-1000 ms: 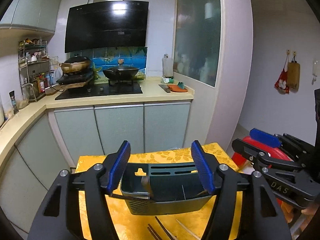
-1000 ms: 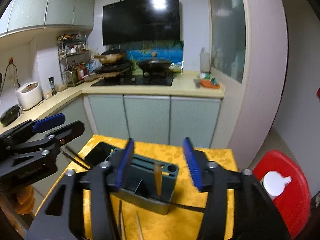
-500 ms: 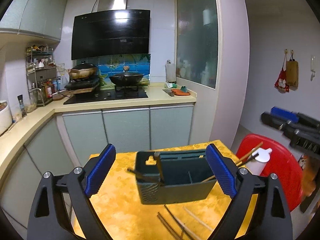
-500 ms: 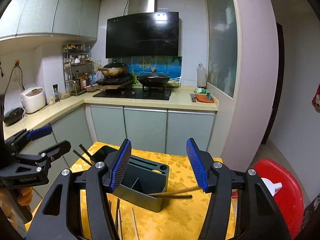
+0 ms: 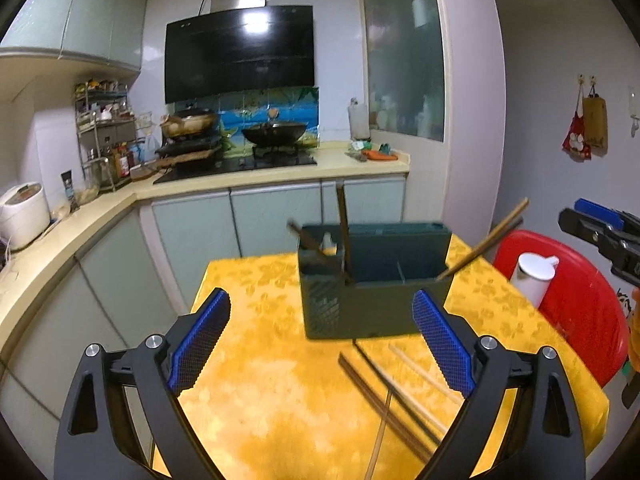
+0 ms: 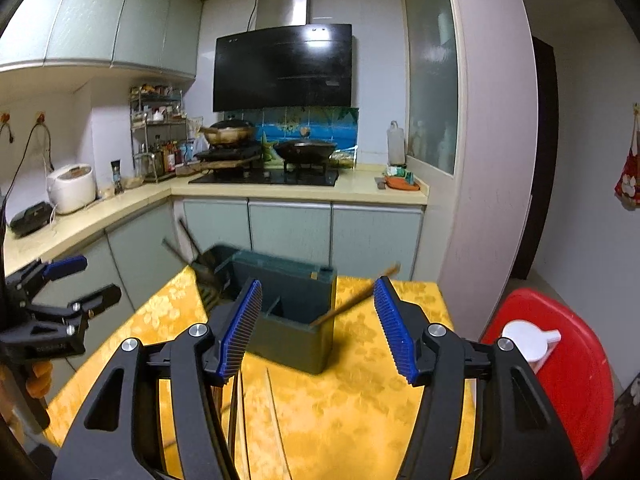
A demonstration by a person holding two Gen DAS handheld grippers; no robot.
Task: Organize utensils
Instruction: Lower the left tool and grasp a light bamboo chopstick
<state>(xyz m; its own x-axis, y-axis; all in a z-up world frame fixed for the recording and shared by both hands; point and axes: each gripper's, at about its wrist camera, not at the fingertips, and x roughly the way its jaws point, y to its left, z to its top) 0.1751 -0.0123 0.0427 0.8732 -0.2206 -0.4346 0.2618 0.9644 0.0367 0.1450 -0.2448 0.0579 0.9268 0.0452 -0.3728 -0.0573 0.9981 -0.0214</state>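
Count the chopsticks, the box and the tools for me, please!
Chopsticks standing in the box: 4
Loose chopsticks on the table: 4, blurry
Box: 1
Tools: 2, left tool and right tool
Total: 11

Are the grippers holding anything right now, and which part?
No. The left gripper and the right gripper are both open and hold nothing. The chopsticks lie loose on the table.
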